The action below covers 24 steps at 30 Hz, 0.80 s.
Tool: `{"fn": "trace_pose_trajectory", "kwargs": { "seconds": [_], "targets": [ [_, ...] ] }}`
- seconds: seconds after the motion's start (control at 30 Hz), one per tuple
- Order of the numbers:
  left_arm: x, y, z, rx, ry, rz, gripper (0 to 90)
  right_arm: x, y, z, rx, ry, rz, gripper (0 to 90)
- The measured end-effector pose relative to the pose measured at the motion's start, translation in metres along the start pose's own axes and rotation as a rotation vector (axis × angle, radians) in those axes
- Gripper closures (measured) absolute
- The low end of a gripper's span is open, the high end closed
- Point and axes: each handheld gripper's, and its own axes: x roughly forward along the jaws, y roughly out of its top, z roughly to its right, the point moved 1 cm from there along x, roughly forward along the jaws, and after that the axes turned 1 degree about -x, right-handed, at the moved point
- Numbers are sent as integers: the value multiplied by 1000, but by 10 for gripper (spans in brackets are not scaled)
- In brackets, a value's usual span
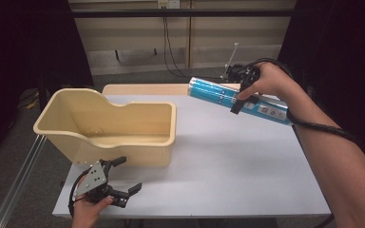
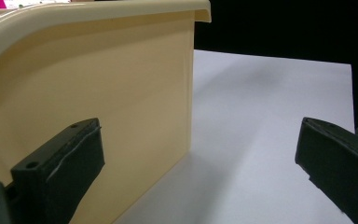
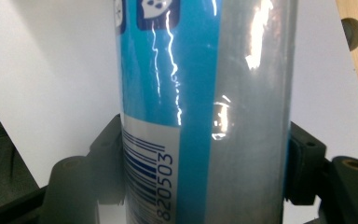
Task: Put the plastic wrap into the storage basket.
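High view: right claw (image 1: 240, 97) holds blue tube (image 1: 218, 91) raised, tilted.

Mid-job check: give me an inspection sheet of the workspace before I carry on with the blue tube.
Surface: white table, wooden strip along the far edge.
Job's things: blue tube held above the table; cream tub stands at left, looks empty.
Clutter: nothing seen.
Grippers: right gripper clamped on the tube; left gripper open beside the tub's near wall.
Cables: black cable along the right forearm.
Surroundings: dark curtains, pale back wall.
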Motion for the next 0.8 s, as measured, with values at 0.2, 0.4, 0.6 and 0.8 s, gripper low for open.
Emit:
{"fn": "trace_pose_trajectory", "kwargs": {
  "seconds": [0.2,0.4,0.6,0.8],
  "targets": [
    [0,0,0,-2,-2,-9,8,-2,11,-4,-16,6,8,320],
    [-1,0,0,-5,1,-8,8,-2,20,-8,-27,3,15,320],
    [0,0,0,-9,-8,-6,8,-2,29,-12,-34,9,8,320],
    [0,0,0,2,-4,-6,8,-2,40,-16,-51,4,13,320]
  ]
}}
